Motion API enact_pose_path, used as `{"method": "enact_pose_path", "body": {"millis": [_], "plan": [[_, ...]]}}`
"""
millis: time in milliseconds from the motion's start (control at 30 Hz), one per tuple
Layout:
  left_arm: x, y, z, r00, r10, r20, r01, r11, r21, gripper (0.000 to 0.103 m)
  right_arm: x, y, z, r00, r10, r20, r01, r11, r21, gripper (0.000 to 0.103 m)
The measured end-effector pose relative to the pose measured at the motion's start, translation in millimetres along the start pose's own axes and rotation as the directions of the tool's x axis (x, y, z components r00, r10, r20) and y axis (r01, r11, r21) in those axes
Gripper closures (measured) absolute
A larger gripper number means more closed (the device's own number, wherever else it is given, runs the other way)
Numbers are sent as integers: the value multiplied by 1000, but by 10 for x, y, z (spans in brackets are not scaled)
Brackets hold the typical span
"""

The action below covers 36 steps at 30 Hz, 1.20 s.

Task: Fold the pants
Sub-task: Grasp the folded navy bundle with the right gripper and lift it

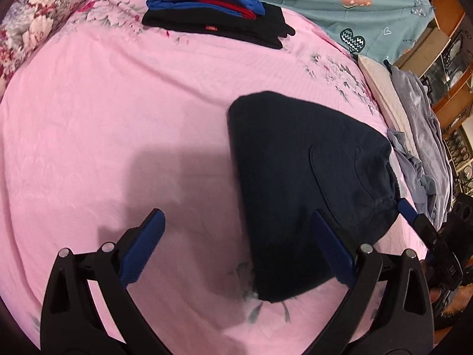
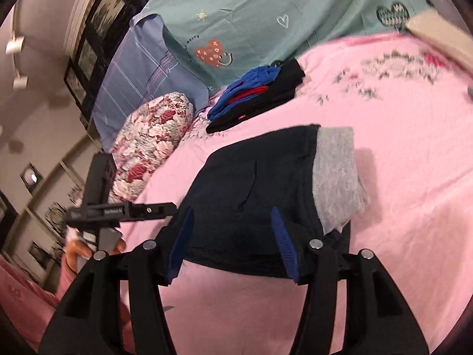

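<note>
Dark navy pants lie folded into a compact bundle on the pink bedsheet. In the right wrist view the pants show a grey waistband at their far right. My left gripper hangs open above the sheet, its right finger over the bundle's left part and its left finger over bare sheet. My right gripper is open too, its fingers spread over the near edge of the pants with nothing pinched. One blue fingertip of the right gripper shows at the bundle's right side.
A stack of folded blue, red and black clothes sits at the far side of the bed. A floral pillow lies far left and a teal quilt behind. Loose grey-lavender garments pile along the bed's right edge. A hand holds the left gripper's handle.
</note>
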State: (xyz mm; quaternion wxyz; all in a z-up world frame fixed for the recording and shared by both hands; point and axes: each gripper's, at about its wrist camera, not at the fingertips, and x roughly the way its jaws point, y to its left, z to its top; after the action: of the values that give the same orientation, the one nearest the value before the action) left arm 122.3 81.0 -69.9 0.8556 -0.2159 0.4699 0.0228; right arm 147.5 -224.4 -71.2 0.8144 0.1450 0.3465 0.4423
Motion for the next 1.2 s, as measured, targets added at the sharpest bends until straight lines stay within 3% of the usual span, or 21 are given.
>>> {"method": "enact_pose_path", "body": {"millis": [300, 433, 567, 633, 700, 800, 900, 967, 1067, 1133, 1200], "plan": [[83, -142, -141, 999, 4, -42, -7, 998, -54, 3, -73, -173, 8, 991, 130, 22, -132, 984, 120, 44], [117, -165, -154, 994, -76, -83, 68, 993, -96, 2, -130, -215, -1, 984, 172, 44, -177, 974, 143, 43], [116, -163, -149, 992, -71, -107, 60, 993, -98, 2, -162, -262, -10, 977, 207, 53, -213, 962, 170, 43], [107, -105, -132, 986, -109, -128, 91, 987, -136, 2, -178, -295, -15, 971, 232, 63, -240, 953, 188, 43], [107, -47, -115, 972, -174, -156, 145, 973, -180, 2, -195, -322, -17, 966, 247, 75, -258, 945, 201, 43], [166, 37, -76, 936, -300, -184, 247, 932, -264, 2, -212, -332, -18, 962, 262, 77, -273, 938, 212, 43], [260, 10, -25, 916, -352, -192, 288, 911, -295, 2, -206, -319, -11, 961, 268, 68, -277, 939, 206, 43], [379, -66, 26, 885, -414, -215, 340, 888, -309, 2, -204, -314, -13, 960, 273, 62, -280, 937, 207, 43], [511, -194, 106, 867, -440, -235, 371, 884, -285, 2, -211, -319, -9, 959, 278, 58, -284, 934, 215, 43], [565, -184, 132, 840, -490, -232, 417, 857, -302, 2, -247, -291, 27, 965, 257, 52, -262, 945, 195, 43], [612, -120, 130, 804, -551, -223, 469, 818, -333, 2, -337, -213, 95, 977, 213, 32, -215, 971, 104, 43]]}}
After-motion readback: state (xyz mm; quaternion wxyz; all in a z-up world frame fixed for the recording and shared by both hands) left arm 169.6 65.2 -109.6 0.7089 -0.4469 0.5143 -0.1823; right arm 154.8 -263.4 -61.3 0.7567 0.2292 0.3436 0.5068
